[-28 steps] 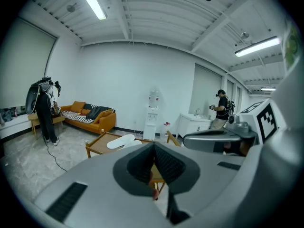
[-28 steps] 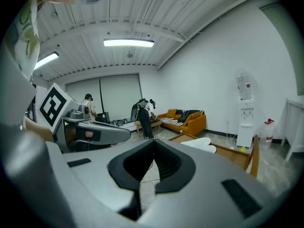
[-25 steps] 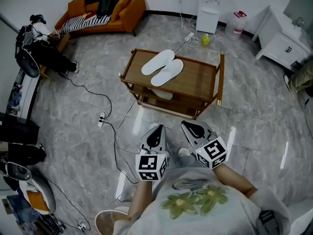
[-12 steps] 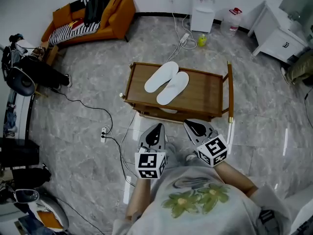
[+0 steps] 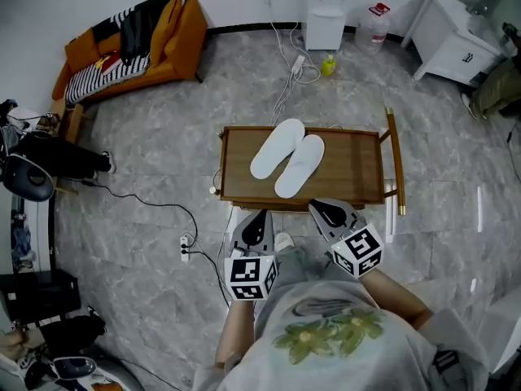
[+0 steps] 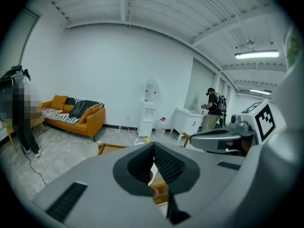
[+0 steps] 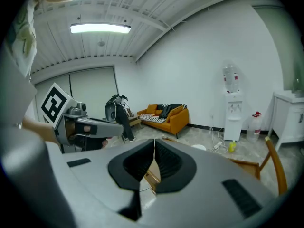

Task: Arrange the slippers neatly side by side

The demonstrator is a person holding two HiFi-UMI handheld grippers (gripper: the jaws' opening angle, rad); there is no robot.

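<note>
Worktop (image 5: 350, 169) now seen squared up; slippers (image 5: 286, 157) unmoved on it, side by side, touching. Left gripper (image 5: 260, 218) and right gripper (image 5: 326, 213) held back, jaws together, nothing clamped. Task judged done.

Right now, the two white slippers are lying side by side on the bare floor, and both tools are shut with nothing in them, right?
Not quite. The white slippers lie side by side on the wooden table, not on the floor; the head view shows it. The rest holds: the left tool and the right tool are both shut and empty.
</note>
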